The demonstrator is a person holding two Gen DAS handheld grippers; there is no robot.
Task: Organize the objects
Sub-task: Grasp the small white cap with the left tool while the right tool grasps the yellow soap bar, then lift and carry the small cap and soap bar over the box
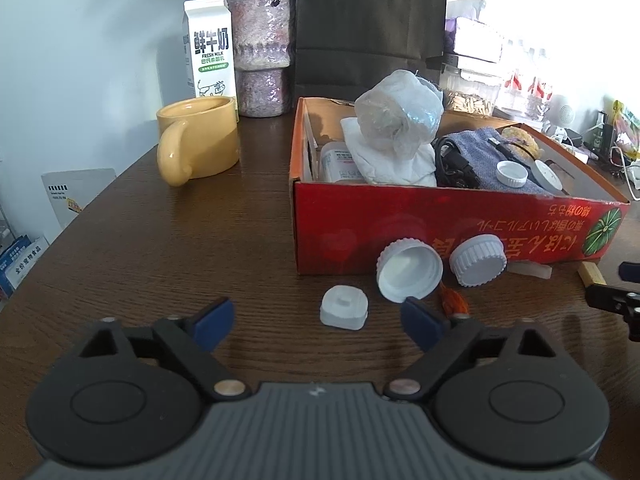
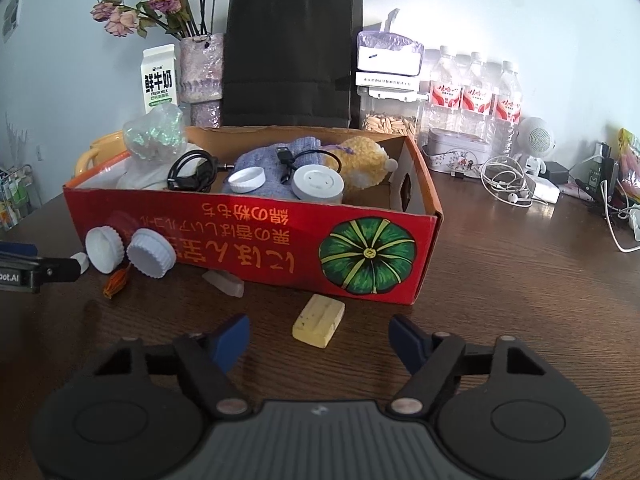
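Sorting part done: red cardboard box already half full.
We held the left gripper wide around a small white plastic block, the right gripper wide around a yellow soap-like bar; neither gripped. Two white ribbed caps remained near the box front.

Behind the box: milk carton, yellow mug, flower vase, black paper bag, water bottles.
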